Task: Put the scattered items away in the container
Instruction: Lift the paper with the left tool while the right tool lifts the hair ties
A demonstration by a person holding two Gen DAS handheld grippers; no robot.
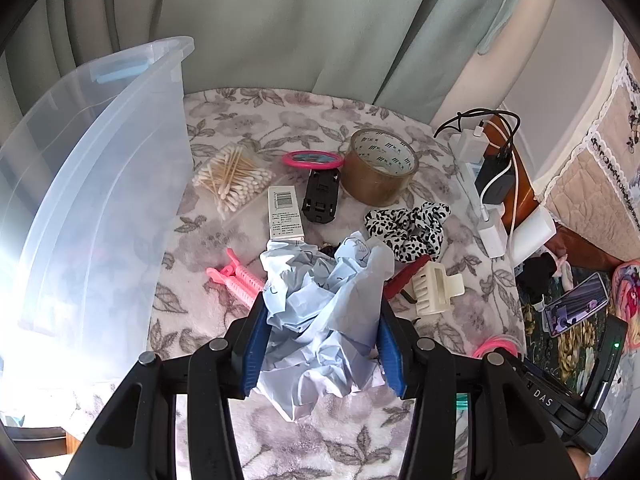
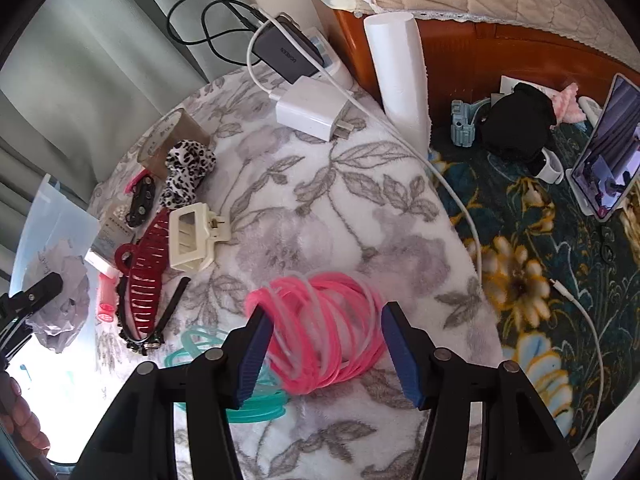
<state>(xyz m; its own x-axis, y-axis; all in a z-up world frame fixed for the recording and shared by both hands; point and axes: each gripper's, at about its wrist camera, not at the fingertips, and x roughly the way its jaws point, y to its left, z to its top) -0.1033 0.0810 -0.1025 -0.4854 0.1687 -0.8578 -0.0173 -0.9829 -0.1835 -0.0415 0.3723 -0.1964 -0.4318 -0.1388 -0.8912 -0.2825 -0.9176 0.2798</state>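
Note:
My left gripper [image 1: 322, 316] is shut on a crumpled ball of pale blue paper [image 1: 320, 300] and holds it above the floral cloth, right of the clear plastic container [image 1: 92, 200]. Beyond it lie cotton swabs [image 1: 232, 178], a pink mirror [image 1: 313, 159], a tape roll [image 1: 380, 166], a black clip [image 1: 321, 196], a white tube [image 1: 285, 214], pink curlers [image 1: 240, 278], a leopard scrunchie [image 1: 408, 228] and a cream claw clip [image 1: 434, 288]. My right gripper [image 2: 326, 320] is open around a coil of pink bands [image 2: 320, 320]. Teal bands [image 2: 256, 400] lie beside it.
A dark red claw clip [image 2: 144, 272] and the cream claw clip [image 2: 192, 236] lie left of the right gripper. Chargers and cables [image 2: 312, 114] sit at the cloth's far edge. A white roll [image 2: 400, 76], a phone [image 2: 612, 148] and a black item [image 2: 516, 124] stand at the right.

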